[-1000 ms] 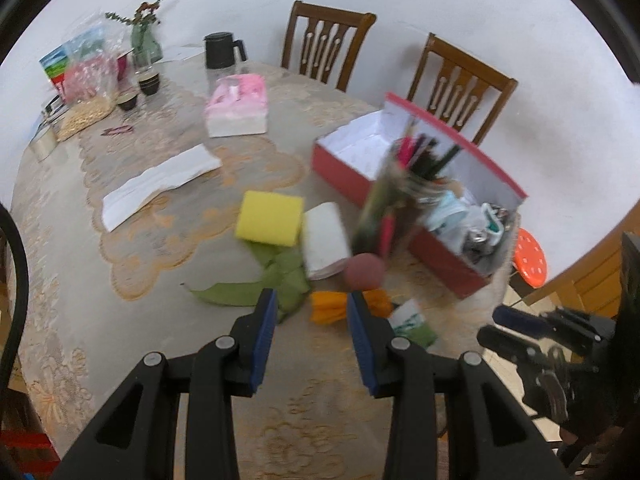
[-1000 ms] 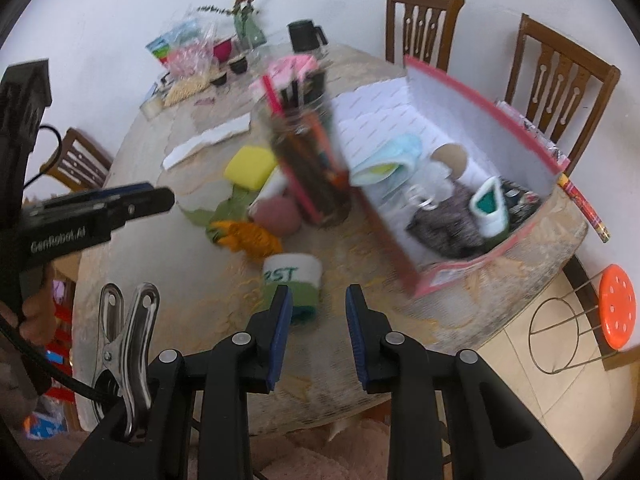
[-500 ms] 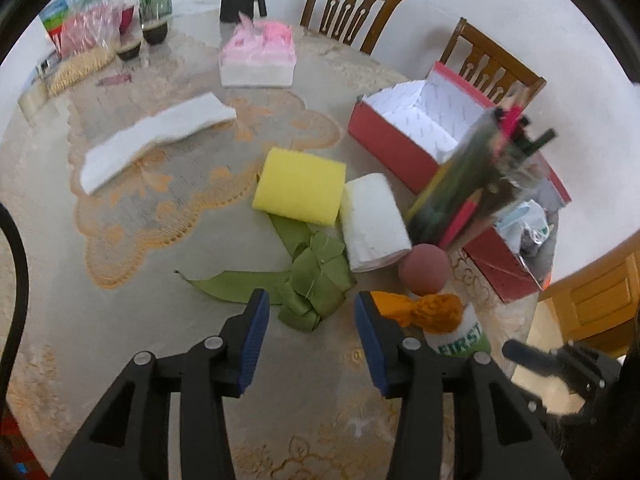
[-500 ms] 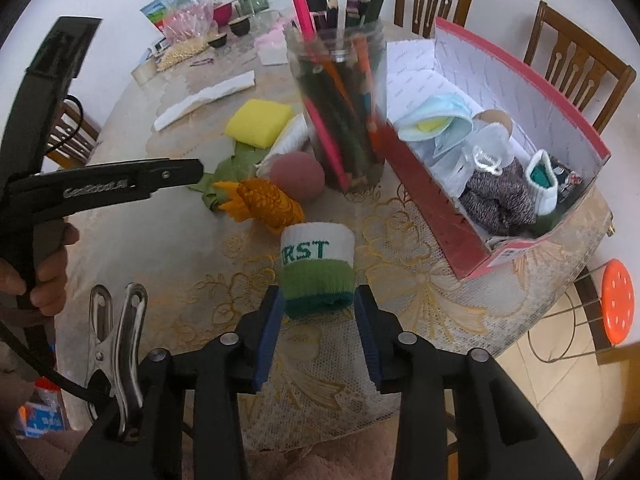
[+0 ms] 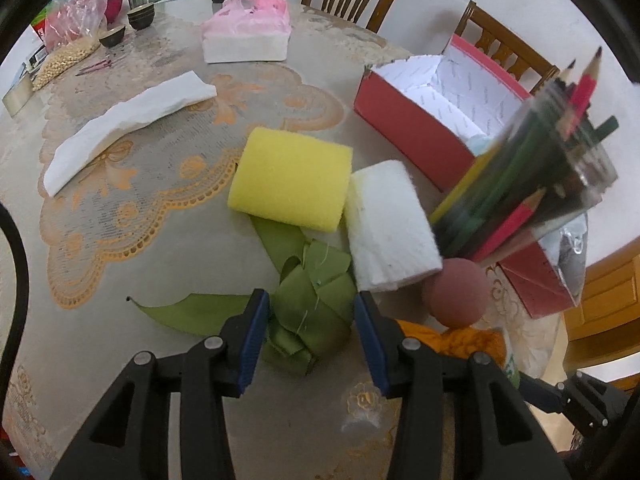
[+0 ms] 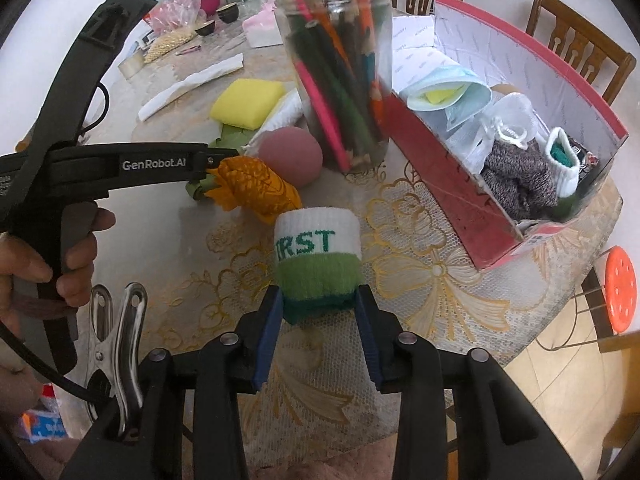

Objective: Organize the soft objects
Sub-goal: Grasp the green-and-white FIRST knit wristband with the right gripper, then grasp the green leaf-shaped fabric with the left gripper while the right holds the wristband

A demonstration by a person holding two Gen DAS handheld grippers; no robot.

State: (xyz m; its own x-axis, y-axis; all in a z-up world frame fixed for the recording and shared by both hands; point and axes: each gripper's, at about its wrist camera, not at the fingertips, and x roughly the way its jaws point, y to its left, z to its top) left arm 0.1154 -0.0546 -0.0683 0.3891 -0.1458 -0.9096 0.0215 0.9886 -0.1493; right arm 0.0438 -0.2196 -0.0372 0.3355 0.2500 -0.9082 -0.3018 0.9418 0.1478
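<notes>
In the right wrist view a clear jar of coloured pencils [image 6: 340,76] stands at upper centre, touching the near wall of the red box [image 6: 440,168] that runs toward the right edge with socks and cloth in it. A pink ball [image 6: 290,156] and an orange knitted toy [image 6: 256,188] lie left of centre, just above the rolled green-and-white sock [image 6: 318,264].

The sock stands on end near the middle, white band away from the camera, dark green end between the pads of the right gripper [image 6: 318,314], which look to touch it on both sides.

The left gripper [image 5: 308,334] is spread, straddling a folded green ribbon [image 5: 312,304] whose tail stretches left; no pad presses it. A yellow sponge [image 5: 290,178] and white towel roll [image 5: 390,226] sit just above.

Open surface [image 5: 120,344] lies lower left; the surface's edge drops off at lower right.
</notes>
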